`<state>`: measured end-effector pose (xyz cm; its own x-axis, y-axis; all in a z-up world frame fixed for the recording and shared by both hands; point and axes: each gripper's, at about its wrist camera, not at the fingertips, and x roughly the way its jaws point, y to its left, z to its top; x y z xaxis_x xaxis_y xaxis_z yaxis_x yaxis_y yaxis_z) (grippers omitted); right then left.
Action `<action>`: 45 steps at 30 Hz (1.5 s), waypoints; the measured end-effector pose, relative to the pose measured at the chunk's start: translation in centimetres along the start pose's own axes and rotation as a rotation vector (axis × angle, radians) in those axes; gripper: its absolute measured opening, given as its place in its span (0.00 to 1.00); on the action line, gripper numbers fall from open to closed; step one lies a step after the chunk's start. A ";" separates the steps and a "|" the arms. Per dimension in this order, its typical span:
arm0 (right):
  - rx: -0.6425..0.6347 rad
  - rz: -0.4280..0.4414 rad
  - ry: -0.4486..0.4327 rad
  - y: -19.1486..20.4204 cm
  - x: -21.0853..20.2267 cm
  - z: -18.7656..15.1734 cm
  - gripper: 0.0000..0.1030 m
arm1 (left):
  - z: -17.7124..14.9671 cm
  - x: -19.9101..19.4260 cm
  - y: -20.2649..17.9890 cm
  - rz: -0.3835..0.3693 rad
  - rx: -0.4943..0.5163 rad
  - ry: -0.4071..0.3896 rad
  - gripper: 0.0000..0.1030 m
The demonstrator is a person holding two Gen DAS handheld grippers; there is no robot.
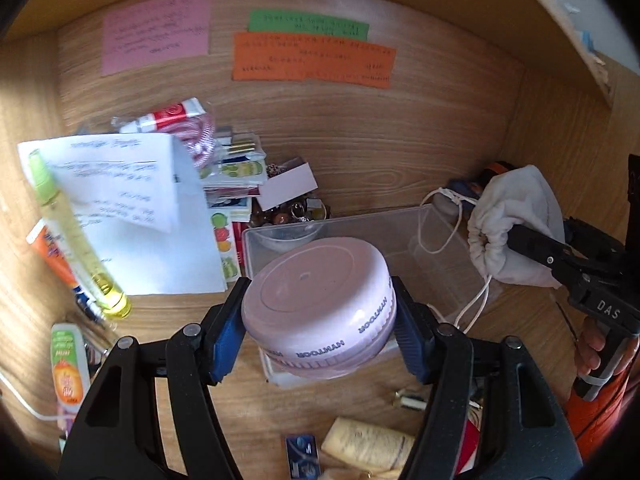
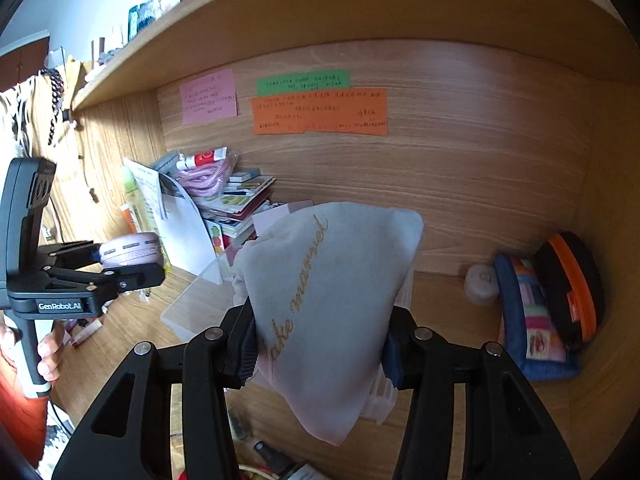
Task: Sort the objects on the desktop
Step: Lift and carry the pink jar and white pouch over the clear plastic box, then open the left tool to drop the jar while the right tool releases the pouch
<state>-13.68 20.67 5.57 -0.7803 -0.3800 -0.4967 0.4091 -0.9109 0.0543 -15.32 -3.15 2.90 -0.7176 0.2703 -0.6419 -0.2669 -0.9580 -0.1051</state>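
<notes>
My left gripper (image 1: pixel 318 322) is shut on a round pale pink case (image 1: pixel 316 304) with printed lettering round its side, held above a clear plastic box (image 1: pixel 360 232) on the wooden desk. From the right wrist view, the same left gripper (image 2: pixel 132 264) holds the pink case (image 2: pixel 130 254) at the left. My right gripper (image 2: pixel 318 340) is shut on a white drawstring cloth pouch (image 2: pixel 332 300) with gold script. In the left wrist view that pouch (image 1: pixel 516 224) hangs over the box's right end, its cord trailing down.
A stack of papers (image 1: pixel 132 216), leaflets, tubes and a yellow-green bottle (image 1: pixel 76 236) crowds the left. A dish of small trinkets (image 1: pixel 288 208) sits behind the box. A colourful pouch (image 2: pixel 528 312) and a black-orange case (image 2: pixel 572 292) lie at the right. Coloured notes (image 1: pixel 312 60) hang on the back panel.
</notes>
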 end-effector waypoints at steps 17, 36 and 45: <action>-0.069 0.004 0.200 -1.5 8.9 0.4 0.44 | 1.9 10.4 0.6 -0.010 0.025 0.189 0.64; -0.163 -0.034 0.380 -0.6 15.2 -2.3 0.46 | 1.6 15.0 -0.4 0.073 0.111 0.316 0.64; -0.171 -0.057 0.392 -0.6 15.3 -2.4 0.49 | 1.1 15.7 -1.6 0.145 0.183 0.369 0.64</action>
<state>-24.71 15.77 -4.17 -0.5785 -0.2103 -0.7881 0.4691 -0.8762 -0.1105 -26.87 2.77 -6.14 -0.4872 0.0501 -0.8719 -0.3138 -0.9417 0.1212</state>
